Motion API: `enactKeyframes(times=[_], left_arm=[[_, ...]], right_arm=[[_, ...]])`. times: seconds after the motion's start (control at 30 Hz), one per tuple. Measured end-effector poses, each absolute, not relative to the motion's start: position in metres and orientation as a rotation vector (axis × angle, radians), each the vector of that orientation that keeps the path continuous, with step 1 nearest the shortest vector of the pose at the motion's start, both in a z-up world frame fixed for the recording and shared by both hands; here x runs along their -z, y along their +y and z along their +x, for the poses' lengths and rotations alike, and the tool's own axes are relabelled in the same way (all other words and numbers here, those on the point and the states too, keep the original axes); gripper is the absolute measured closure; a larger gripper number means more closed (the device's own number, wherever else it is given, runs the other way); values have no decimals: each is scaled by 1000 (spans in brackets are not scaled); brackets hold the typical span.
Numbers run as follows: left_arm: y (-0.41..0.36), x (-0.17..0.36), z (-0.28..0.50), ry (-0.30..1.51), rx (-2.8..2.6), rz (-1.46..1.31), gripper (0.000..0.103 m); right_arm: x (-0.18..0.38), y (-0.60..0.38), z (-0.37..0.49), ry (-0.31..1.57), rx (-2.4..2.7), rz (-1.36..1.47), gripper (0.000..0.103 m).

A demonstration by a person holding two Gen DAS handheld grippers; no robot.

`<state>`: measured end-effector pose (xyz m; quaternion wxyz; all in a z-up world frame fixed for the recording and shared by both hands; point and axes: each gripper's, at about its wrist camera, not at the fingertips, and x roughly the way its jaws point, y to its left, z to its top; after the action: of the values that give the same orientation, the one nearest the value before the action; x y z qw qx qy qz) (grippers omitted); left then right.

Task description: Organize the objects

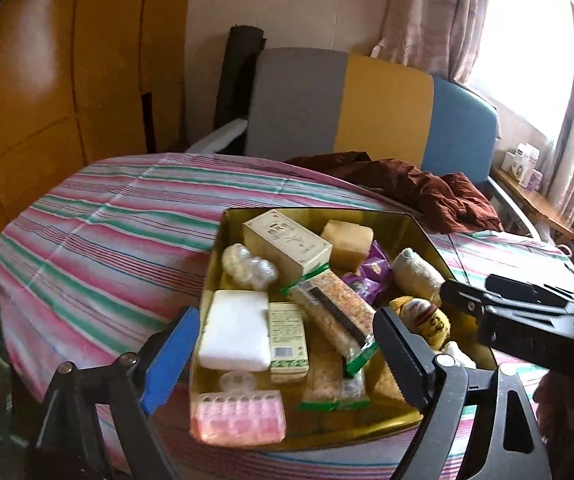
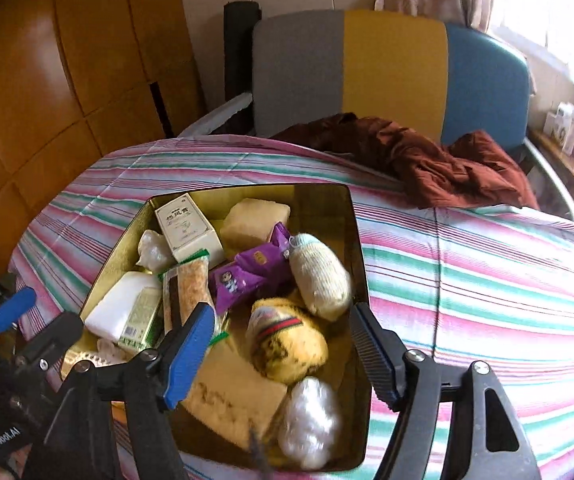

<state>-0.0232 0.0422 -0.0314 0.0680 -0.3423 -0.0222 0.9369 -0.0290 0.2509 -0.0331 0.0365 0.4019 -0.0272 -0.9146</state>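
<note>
The left gripper (image 1: 287, 356) points forward and downward with its jaws spread wide, one finger (image 1: 173, 360) faced with a blue pad and the other ridged black, and nothing is pressed between them. The right gripper (image 2: 283, 356) tilts down at a similar slant, its jaws parted rather less, the blue-padded finger (image 2: 189, 360) on the left of its own view and the ridged one on the right, also gripping nothing. In the left wrist view the right gripper's black frame reaches in from the right edge, close beside the left one.
</note>
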Motion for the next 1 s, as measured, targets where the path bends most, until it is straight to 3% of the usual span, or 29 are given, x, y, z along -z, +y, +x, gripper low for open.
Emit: enactKeyframes(times=[0.1, 1.0], left_arm=[[39, 29, -12, -57, -2854, -1020, 0], [27, 25, 21, -77, -2961, -1003, 0]], right_arm=[[33, 250, -14, -62, 2858, 1216, 32], [38, 240, 21, 10, 2920, 1177, 32]])
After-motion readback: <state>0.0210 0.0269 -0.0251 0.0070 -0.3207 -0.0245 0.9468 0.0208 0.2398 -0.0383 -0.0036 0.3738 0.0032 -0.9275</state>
